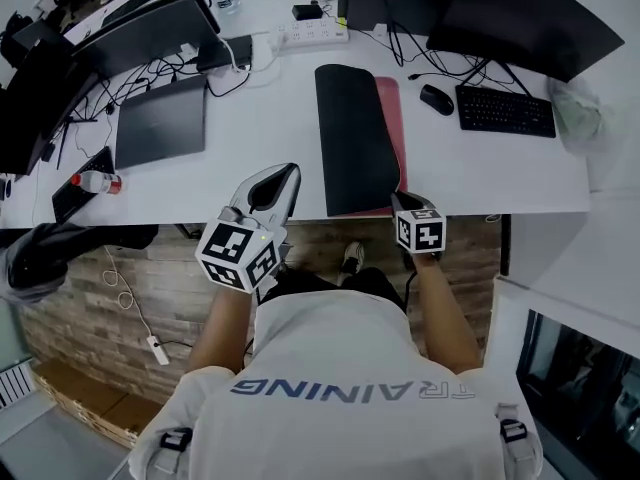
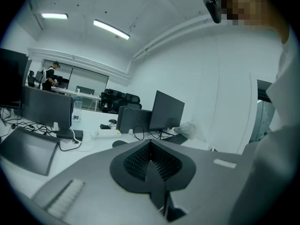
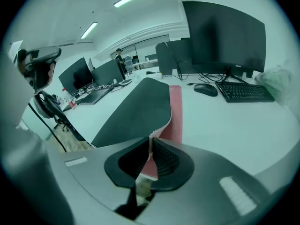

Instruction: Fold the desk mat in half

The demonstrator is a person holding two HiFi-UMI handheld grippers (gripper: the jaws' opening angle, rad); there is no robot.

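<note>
The desk mat (image 1: 352,138) lies on the white desk (image 1: 260,133), folded over so that its black underside faces up. A pink strip (image 1: 392,128) of its top side shows along the right. My right gripper (image 1: 407,204) is at the mat's near right corner by the desk's front edge. In the right gripper view the mat's (image 3: 140,108) thin edge runs between the pads, and the right gripper (image 3: 151,149) is shut on it. My left gripper (image 1: 286,174) hovers left of the mat at the desk's edge. In the left gripper view its jaws (image 2: 151,148) are shut with nothing between them.
A keyboard (image 1: 505,110) and a mouse (image 1: 436,99) lie right of the mat, with dark monitors (image 1: 520,13) behind. A closed laptop (image 1: 160,120), cables and a power strip (image 1: 310,34) sit to the left. A bottle (image 1: 96,181) lies at the far left.
</note>
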